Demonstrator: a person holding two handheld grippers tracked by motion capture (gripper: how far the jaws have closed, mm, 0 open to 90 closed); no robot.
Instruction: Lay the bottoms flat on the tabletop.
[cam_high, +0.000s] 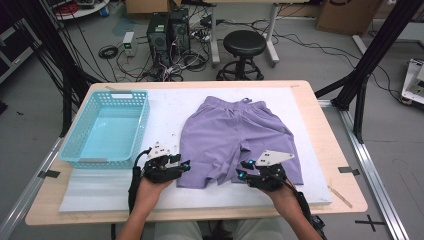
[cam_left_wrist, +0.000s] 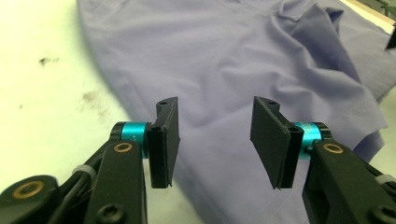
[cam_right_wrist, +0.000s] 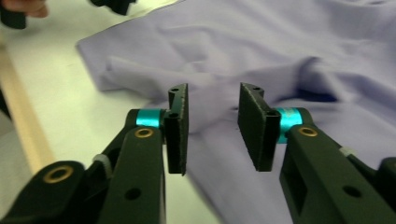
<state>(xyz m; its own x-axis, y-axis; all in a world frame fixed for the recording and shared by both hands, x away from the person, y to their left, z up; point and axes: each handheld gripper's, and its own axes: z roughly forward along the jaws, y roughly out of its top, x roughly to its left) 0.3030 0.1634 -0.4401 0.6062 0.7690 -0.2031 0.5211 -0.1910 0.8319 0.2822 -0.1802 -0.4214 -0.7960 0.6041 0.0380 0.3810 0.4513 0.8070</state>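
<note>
Item: purple shorts (cam_high: 235, 137), spread flat on the white mat (cam_high: 165, 107) of the tabletop (cam_high: 327, 130), waistband at the far side, leg hems toward the person. Right of the blue basket (cam_high: 107, 127) (well apart from it). Left tongs (cam_high: 184, 163): at the shorts' near left hem, jaws released, cloth lying beyond and beneath the gap, nothing pinched. Right tongs (cam_high: 244, 168): at the near right leg hem, jaws likewise parted over a rumpled fold, not gripping.
</note>
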